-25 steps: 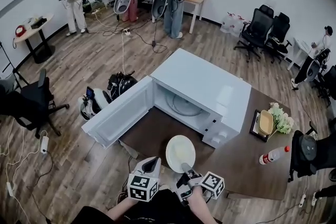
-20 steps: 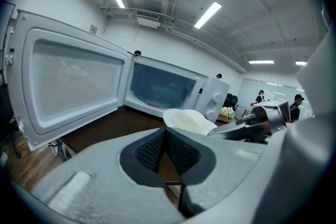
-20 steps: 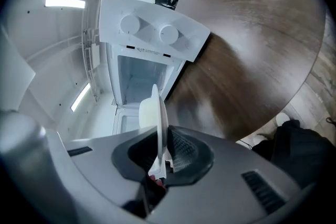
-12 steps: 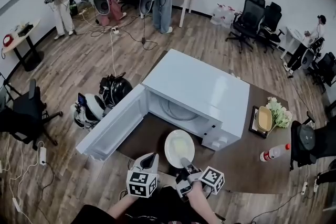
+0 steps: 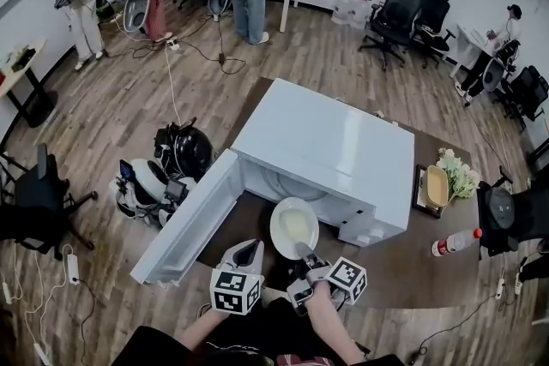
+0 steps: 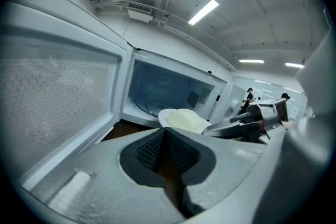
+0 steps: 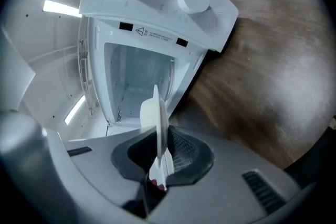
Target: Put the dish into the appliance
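Note:
A white microwave stands on the brown table with its door swung open to the left. My right gripper is shut on the near rim of a round white dish, which hangs level just in front of the open cavity. In the right gripper view the dish shows edge-on between the pads, pointing at the cavity. My left gripper hovers to the dish's left, shut with nothing in it. In the left gripper view the dish and the right gripper sit before the cavity.
A dark tray with a yellow bowl and flowers lies right of the microwave, and a bottle lies on the table's right edge. Bags and a helmet sit on the floor beside the open door. Office chairs and people stand farther off.
The right gripper has carried the dish forward, closer to the microwave's open cavity. The left gripper has stayed beside it, still shut.

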Tool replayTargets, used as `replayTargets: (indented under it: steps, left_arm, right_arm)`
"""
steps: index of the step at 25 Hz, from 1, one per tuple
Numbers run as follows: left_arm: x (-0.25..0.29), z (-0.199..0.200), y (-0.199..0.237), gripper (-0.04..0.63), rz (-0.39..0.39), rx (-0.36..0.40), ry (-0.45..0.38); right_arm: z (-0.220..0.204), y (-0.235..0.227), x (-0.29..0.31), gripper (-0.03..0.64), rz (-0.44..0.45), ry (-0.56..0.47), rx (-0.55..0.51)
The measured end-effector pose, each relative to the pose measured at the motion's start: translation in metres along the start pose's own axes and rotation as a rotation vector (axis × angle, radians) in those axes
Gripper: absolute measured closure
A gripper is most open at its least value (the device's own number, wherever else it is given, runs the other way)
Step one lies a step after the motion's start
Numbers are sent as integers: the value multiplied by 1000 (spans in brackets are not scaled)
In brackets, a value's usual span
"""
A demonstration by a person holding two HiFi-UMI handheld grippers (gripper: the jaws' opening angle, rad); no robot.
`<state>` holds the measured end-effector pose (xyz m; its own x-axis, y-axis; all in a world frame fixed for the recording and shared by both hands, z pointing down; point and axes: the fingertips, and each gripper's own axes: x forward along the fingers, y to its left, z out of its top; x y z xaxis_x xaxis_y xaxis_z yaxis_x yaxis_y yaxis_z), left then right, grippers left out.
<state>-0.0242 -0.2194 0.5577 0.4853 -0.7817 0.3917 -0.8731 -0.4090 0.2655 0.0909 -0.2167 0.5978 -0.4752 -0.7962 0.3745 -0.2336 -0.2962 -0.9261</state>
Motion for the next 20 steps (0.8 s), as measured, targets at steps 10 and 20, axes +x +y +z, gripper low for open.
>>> replayTargets:
  steps: [10,20]
  left_arm:
    - [21,9,29,594,-35,20,19]
    - [28,7,40,594,-53,-22,41]
  right_arm:
    - [10,13,58,572,19,-49,91]
    - [32,21,98,566,-2,-104,102]
